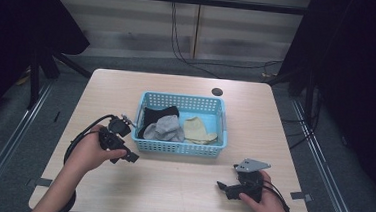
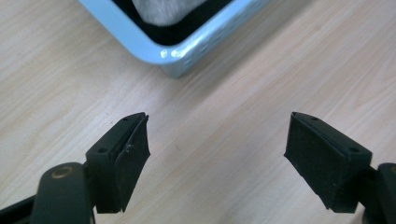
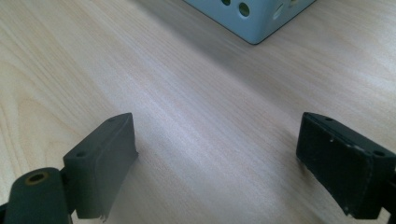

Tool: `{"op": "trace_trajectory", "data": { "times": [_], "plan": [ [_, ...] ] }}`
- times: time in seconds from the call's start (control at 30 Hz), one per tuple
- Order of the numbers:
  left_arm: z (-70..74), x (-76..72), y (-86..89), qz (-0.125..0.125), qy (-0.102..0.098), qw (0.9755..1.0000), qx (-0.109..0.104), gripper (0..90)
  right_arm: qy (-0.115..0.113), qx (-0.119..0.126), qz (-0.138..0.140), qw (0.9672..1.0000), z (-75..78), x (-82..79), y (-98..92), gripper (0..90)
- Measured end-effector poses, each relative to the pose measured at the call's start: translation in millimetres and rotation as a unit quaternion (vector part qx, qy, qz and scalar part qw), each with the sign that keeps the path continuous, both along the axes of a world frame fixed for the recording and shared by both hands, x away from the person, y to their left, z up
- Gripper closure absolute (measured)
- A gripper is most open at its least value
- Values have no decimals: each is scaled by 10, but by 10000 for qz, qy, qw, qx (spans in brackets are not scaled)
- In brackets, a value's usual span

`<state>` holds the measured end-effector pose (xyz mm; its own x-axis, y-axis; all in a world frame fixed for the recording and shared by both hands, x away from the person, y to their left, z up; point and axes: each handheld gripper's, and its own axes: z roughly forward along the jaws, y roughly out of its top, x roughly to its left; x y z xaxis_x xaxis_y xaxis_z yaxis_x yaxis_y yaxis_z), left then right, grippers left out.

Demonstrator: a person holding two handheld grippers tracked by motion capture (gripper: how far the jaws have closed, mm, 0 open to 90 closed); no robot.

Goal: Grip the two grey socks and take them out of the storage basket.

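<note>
My left gripper (image 1: 133,158) is wide open, holding nothing, by the basket (image 1: 178,147). The grey sock (image 1: 165,128) looks soft and light; I'd pinch its bunched-up top.

A lab recording bay: a lone bench (image 1: 127,89) on grey carpet, black curtains (image 1: 358,73) either side, cables (image 1: 180,45) trailing down the far wall.

The bench (image 1: 170,185) is evenly lit from overhead; dark surroundings are seen toward nine and three o'clock (close claw views slightly soft).
</note>
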<state>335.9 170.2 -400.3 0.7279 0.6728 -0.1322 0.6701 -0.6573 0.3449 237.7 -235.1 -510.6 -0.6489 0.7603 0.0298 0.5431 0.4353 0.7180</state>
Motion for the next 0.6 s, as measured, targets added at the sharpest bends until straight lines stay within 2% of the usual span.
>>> {"op": "trace_trajectory", "data": {
  "times": [0.1, 0.27, 0.37, 0.6],
  "plan": [
    [129, 57, -30, -14, 53, 9999, 88, 214, -1, 0, -2, 10000, 0, 0, 0, 115],
    [298, 184, -134, 1, 60, 10000, 34, 222, -1, 1, -2, 10000, 0, -1, 1, 115],
    [332, 235, -176, -7, 72, 10000, 48, 222, 7, 14, -20, 10000, 1, -2, 3, 114],
    [387, 471, -335, 83, 22, 10000, 25, 243, -8, 12, -14, 10000, 0, 0, 3, 115]
  ]
}}
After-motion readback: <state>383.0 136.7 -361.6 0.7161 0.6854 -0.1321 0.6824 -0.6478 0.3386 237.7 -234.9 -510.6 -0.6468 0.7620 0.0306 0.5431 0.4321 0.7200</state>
